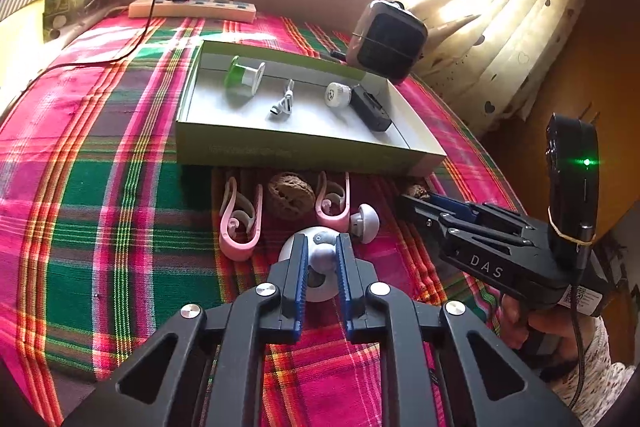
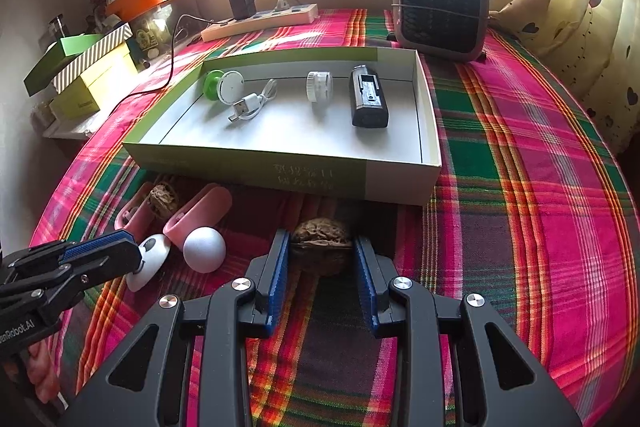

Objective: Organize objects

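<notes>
A shallow green-and-white box (image 1: 280,151) (image 2: 304,175) lies on the plaid cloth and holds a green spool, a white cable, a white knob and a black device. In front of it lie two pink clips (image 1: 240,223), two walnuts and two white mushroom-shaped pieces. My left gripper (image 1: 323,247) has its jaws around the knob of one white mushroom piece (image 1: 320,291), close on it. It also shows in the right wrist view (image 2: 148,259). My right gripper (image 2: 322,255) is open, its jaws on either side of a walnut (image 2: 322,243) without touching.
A small grey fan heater (image 2: 440,7) stands behind the box at the right. A power strip (image 2: 260,21) with a black charger lies at the back. Stacked boxes (image 2: 88,67) sit at the left. A curtain (image 2: 560,7) hangs at the right.
</notes>
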{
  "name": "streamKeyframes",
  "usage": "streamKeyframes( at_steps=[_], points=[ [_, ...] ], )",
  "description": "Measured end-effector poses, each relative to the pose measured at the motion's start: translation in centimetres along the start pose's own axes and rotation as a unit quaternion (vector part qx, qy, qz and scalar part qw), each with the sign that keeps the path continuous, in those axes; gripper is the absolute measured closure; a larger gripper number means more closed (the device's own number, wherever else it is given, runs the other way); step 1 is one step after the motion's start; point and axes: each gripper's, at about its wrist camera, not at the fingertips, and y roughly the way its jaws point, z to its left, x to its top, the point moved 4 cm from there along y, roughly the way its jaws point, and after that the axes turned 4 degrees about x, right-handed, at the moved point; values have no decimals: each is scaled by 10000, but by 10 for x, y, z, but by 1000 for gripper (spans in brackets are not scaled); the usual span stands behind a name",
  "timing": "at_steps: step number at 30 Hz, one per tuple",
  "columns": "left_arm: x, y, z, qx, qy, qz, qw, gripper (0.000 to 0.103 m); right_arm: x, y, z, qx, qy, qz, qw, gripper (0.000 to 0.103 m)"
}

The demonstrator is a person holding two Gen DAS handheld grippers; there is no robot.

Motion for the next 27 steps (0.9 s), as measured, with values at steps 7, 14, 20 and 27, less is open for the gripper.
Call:
streamKeyframes(
  at_steps=[7, 14, 20, 27],
  points=[
    [-3, 2, 0, 185, 104, 32, 9998, 71, 0, 0, -1, 12, 10, 0, 10000, 71],
    [-9, 10, -10, 248, 446, 153, 9986, 56, 0, 0, -1, 15, 12, 0, 10000, 71],
    [-5, 14, -11, 274, 336, 173, 9989, 56, 0, 1, 0, 16, -3, 2, 10000, 71],
    [-5, 15, -12, 395, 349, 131, 9985, 62, -1, 1, 0, 14, -20, 5, 10000, 71]
  ],
)
